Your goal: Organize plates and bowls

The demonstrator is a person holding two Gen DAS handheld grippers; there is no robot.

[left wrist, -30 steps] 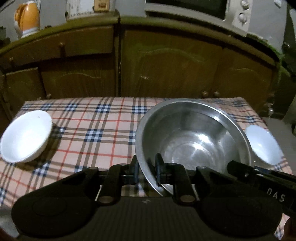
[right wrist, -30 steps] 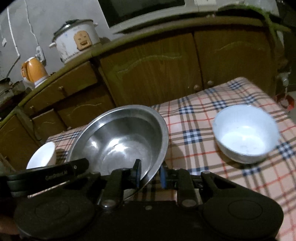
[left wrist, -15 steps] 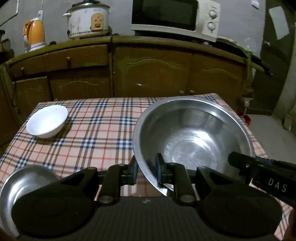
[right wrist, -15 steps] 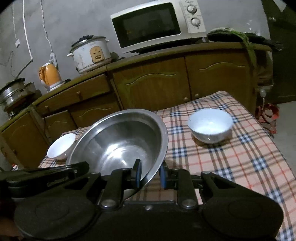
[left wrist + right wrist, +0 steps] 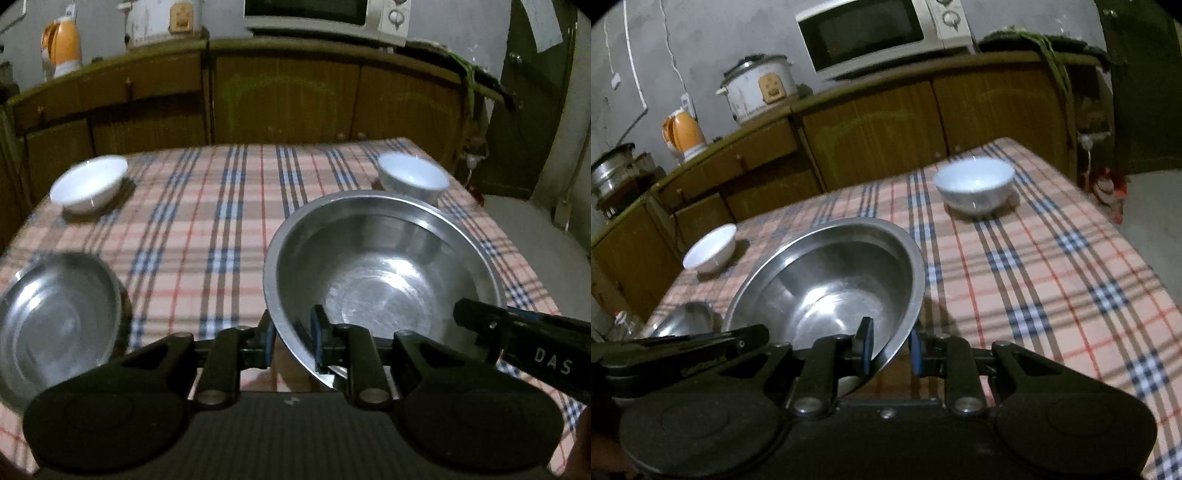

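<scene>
A large steel bowl (image 5: 384,273) hangs above the plaid table (image 5: 207,221), held by both grippers. My left gripper (image 5: 291,341) is shut on its near left rim. My right gripper (image 5: 889,345) is shut on its near right rim; the bowl (image 5: 831,284) fills the left of that view. A smaller steel bowl (image 5: 55,325) sits at the near left, also in the right wrist view (image 5: 685,319). A white bowl (image 5: 88,184) stands far left and another white bowl (image 5: 412,177) far right.
Brown cabinets (image 5: 280,96) run behind the table, carrying a microwave (image 5: 882,33), a rice cooker (image 5: 757,86) and an orange kettle (image 5: 683,134). The table's right edge drops to the floor (image 5: 535,229).
Both grippers have pulled the large steel bowl back toward the near side of the table. The small steel bowl and the far right white bowl have come into the left view.
</scene>
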